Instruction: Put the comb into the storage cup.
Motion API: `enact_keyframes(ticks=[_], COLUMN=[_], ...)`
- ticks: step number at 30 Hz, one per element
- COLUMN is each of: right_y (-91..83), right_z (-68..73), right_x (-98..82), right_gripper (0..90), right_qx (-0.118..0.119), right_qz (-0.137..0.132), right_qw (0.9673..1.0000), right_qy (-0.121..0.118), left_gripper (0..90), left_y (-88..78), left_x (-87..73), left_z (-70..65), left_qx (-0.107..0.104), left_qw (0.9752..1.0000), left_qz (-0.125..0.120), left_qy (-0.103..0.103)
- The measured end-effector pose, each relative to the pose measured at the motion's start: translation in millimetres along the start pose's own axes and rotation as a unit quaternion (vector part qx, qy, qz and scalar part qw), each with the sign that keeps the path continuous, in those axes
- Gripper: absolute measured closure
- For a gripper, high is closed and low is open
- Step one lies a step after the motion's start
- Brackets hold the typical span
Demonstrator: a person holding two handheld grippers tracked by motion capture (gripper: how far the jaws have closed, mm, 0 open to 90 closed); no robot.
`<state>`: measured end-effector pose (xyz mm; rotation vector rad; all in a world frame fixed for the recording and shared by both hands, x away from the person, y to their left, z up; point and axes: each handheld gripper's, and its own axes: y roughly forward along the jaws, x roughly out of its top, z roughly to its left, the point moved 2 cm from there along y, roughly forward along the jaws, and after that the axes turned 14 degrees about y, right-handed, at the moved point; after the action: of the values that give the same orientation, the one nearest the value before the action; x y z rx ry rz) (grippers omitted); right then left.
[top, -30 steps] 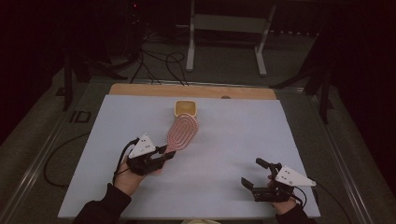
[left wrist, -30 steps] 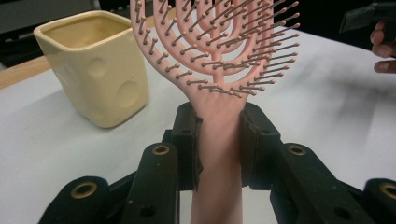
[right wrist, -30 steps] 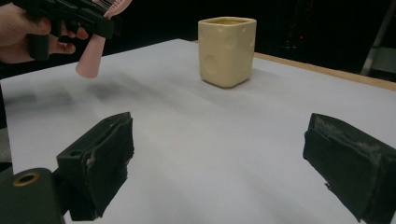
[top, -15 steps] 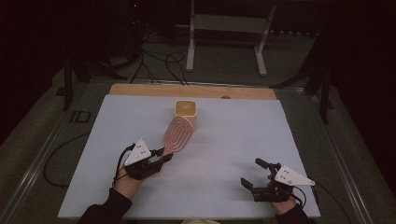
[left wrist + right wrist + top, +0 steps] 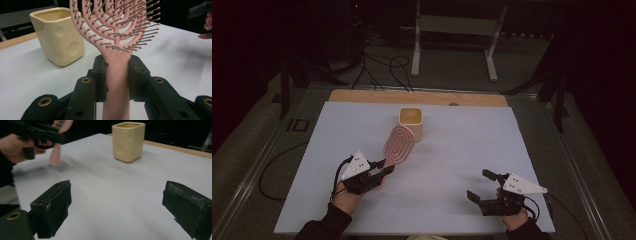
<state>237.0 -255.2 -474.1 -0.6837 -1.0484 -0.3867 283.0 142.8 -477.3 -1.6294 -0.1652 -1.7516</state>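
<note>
left gripper view: my left hand-held gripper clamps the pink hairbrush handle beside the yellow cup; my right hand-held gripper gapes wide.

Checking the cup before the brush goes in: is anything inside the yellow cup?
The yellow cup looks empty from the high view, though its bottom is in shadow. The pink hairbrush is outside it, clamped by the left gripper.

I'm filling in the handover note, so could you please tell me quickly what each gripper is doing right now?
Left gripper: closed on the handle of the pink hairbrush.
Right gripper: open, holding nothing.
</note>
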Motion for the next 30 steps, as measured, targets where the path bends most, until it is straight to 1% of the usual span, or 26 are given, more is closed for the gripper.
enact_keyframes(ticks=[1,2,4,5,7,8,10,11,13,15,17,18,19,21,26,28,30], right_y=[-0.2,-0.8,-0.9,-1.4,-1.7,-1.4,-0.5,0.1,1.9,4.0,8.5,8.5,10.3,14.4,25.0,29.2,35.8], right_z=[2.4,7.2,9.3,10.8,14.0,14.9,16.9,18.0,19.2,20.8,23.1,23.1,24.2,26.7,32.5,35.6,39.5], right_x=[2.3,7.2,9.8,13.0,19.9,23.7,31.3,35.1,42.4,49.0,57.4,57.4,60.0,65.4,79.3,84.8,92.9], right_gripper=[8.4,8.4,8.4,8.4,8.4,8.4,8.4,8.4,8.4,8.4,8.4,8.4,8.4,8.4,8.4,8.4,8.4], right_qx=[0.004,0.012,0.013,0.012,0.015,0.012,0.013,0.016,0.014,0.019,0.02,0.02,0.023,0.023,0.033,0.033,0.04], right_qz=[0.0,-0.001,0.0,0.002,0.001,0.003,0.003,0.004,0.002,-0.001,-0.002,-0.002,-0.003,-0.003,-0.002,-0.001,0.0], right_qw=[1.0,0.9999,0.9999,0.9999,0.9999,0.9999,0.9999,0.9998,0.9999,0.9997,0.9996,0.9996,0.9996,0.9997,0.9994,0.9994,0.9992], right_qy=[0.0,0.002,0.005,0.005,0.008,0.007,0.007,0.008,0.01,0.016,0.018,0.018,0.017,0.012,0.006,0.002,0.002], left_gripper=[72.0,72.0,71.9,71.9,71.9,71.9,72.0,72.0,72.0,72.0,72.0,72.0,72.0,72.0,72.0,72.0,72.0], left_y=[-0.1,-0.2,-0.6,-0.6,-0.8,-0.9,-0.9,-0.9,-0.9,-0.8,-0.6,-0.4,-0.4,-0.4,-0.4,-0.1,0.1], left_x=[0.1,0.3,0.7,0.9,1.0,0.9,0.9,0.9,0.9,0.7,0.4,0.4,0.3,0.3,0.7,0.6,0.4], left_z=[-0.1,-0.3,-0.4,-0.7,-0.3,-0.5,-0.5,-0.8,-0.7,-0.6,-0.4,-0.5,-0.4,-0.4,-0.6,-0.7,-0.5], left_qx=[-0.003,-0.001,-0.005,-0.001,-0.005,-0.003,-0.006,-0.003,-0.006,-0.008,-0.008,-0.008,-0.006,-0.007,-0.009,-0.009,-0.009], left_qw=[1.0,1.0,1.0,1.0,1.0,1.0,1.0,1.0,0.9999,0.9999,0.9999,0.9999,1.0,0.9999,1.0,0.9999,0.9999], left_qz=[-0.001,-0.001,-0.004,-0.004,-0.006,-0.006,-0.007,-0.006,-0.007,-0.006,-0.006,-0.006,-0.005,-0.005,-0.005,-0.005,-0.004], left_qy=[-0.001,0.001,-0.001,0.0,-0.003,-0.002,-0.003,-0.002,-0.004,-0.003,-0.004,-0.004,-0.005,-0.005,-0.002,-0.003,-0.003])
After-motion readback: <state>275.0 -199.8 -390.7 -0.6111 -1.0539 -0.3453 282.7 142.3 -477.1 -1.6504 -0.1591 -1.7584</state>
